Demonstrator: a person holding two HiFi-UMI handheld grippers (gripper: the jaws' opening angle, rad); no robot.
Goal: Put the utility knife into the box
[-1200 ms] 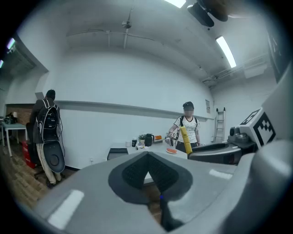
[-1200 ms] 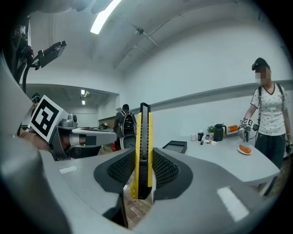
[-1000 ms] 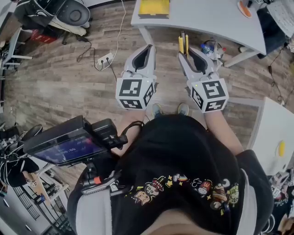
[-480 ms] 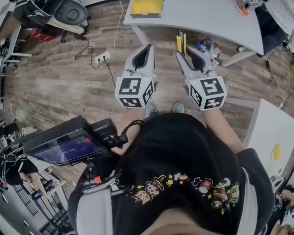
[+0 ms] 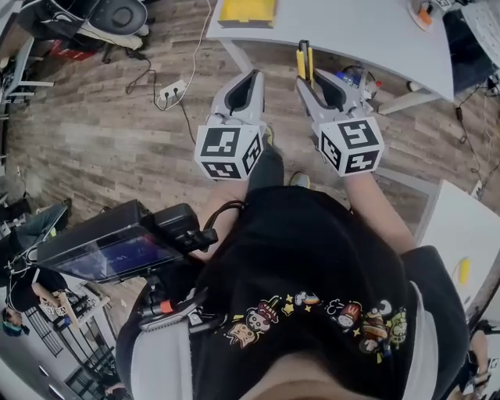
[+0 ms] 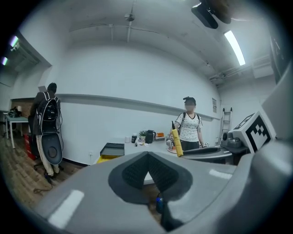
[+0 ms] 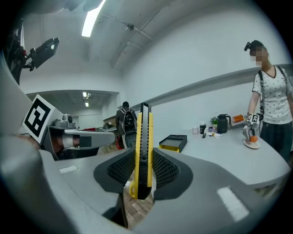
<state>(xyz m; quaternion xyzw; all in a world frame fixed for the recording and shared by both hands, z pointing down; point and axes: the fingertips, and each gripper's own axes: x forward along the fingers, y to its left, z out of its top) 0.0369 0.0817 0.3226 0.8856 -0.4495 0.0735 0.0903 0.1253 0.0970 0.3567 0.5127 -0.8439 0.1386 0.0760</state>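
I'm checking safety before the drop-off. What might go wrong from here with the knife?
The right gripper pinches the knife only near its lower end, so it might tilt or slip. A person stands at the table that holds the box, so an overshoot may bring the knife near them.

Yellow box [image 5: 247, 11] on grey table [image 5: 351, 35]

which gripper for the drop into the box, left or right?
Right. The right gripper is already shut on the utility knife; the left gripper is shut and empty. The box sits on the table ahead, so a handover seems needless.
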